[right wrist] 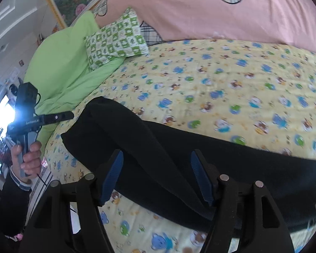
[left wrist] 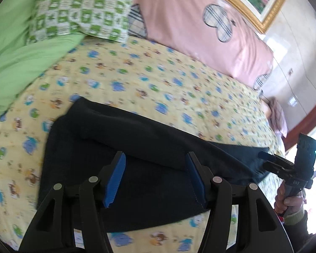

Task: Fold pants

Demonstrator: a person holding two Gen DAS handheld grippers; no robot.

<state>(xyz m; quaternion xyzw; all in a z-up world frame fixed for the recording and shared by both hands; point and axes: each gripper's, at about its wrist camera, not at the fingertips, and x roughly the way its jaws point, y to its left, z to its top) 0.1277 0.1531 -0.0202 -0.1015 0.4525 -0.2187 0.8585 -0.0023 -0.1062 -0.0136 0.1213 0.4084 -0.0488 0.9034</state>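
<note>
Dark navy pants [left wrist: 120, 139] lie on a yellow cartoon-print bedsheet [left wrist: 158, 78], with one layer folded over another. My left gripper [left wrist: 155, 158] is open above the pants, its blue pads spread wide and empty. It shows from the side in the right wrist view [right wrist: 70, 116]. My right gripper [right wrist: 157, 158] is also open above the pants [right wrist: 179, 147], empty. It shows at the right end of the pants in the left wrist view [left wrist: 263, 158], held by a hand.
A green blanket [left wrist: 21, 63] and a green-checked pillow [left wrist: 82, 8] lie at the head of the bed. A pink quilt [left wrist: 189, 21] runs along the far side, under a gold-framed picture [left wrist: 261, 2]. A window glows bright at the room's edge.
</note>
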